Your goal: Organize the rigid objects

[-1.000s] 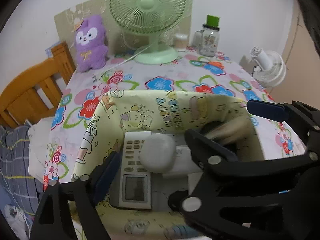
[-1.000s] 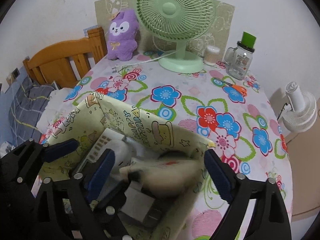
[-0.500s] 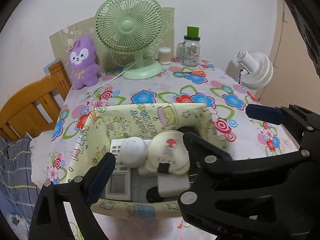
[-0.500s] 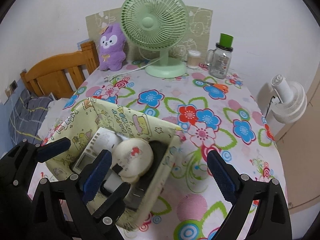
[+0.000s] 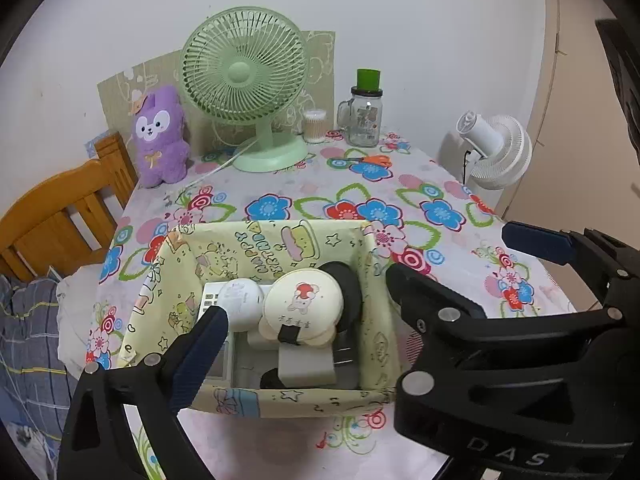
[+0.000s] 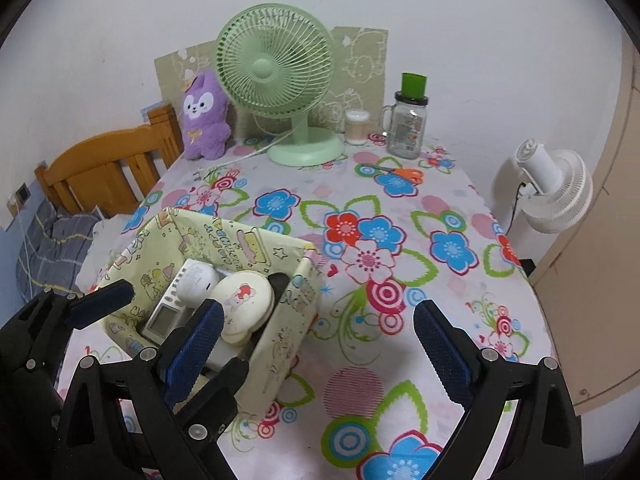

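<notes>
On the left gripper (image 5: 372, 276), fingers spreading and empty, raised letters read "DAS"; right gripper (image 6: 320, 328) fingers spread

The left claw (image 5: 368, 284) is built of matte black plastic arms, tipped with dark blue ribbed pads (image 5: 200, 356) and fastened with round silver screws. Raised letters "DAS" are moulded into its frame. The right claw (image 6: 316, 348) is made alike, black with blue textured pads (image 6: 440, 344).
</notes>
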Demonstrator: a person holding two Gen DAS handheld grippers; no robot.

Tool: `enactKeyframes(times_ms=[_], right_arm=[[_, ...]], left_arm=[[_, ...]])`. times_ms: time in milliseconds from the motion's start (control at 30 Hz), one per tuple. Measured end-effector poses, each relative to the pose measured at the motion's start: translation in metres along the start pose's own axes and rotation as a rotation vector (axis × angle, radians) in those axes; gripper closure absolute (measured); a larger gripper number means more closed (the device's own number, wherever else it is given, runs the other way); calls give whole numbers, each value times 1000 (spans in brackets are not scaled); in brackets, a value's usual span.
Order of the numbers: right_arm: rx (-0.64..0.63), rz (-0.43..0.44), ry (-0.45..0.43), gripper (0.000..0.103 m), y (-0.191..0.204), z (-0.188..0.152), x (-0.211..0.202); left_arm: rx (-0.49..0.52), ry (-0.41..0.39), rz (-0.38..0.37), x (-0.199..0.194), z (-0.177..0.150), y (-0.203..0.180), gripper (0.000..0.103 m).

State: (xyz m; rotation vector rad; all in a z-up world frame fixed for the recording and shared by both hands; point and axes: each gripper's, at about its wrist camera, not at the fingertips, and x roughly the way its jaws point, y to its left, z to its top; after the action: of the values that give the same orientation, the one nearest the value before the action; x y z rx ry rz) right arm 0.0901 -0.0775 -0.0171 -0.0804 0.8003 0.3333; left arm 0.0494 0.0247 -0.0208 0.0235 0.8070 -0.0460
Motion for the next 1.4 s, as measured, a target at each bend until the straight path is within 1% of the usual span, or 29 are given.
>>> enactKeyframes(times_ms=[133,467,800,1000,1200,1400], right_arm=[[16,-14,-10,6,-9,-2,-8],[60,-86,-55,5,-35,-12,-36],[100,-130,-91,4,-58,-22,-61],[125,-155,-122,2,-70,-27,-74],[136,-173,-142,2,-79,-31,-83],[139,-205,-168,1,-84,-35,-91]], left_arm=[[4,-12,-6,-6,0,-8,4],[36,-46,-6,-18,4,-30,2],[56,-81,-17,-32,5,-48,0],[45,-95,-16,-39,6,-50,0],[32,-113,6,-44,5,-49,0],[16,-132,12,-51,2,-46,0]])
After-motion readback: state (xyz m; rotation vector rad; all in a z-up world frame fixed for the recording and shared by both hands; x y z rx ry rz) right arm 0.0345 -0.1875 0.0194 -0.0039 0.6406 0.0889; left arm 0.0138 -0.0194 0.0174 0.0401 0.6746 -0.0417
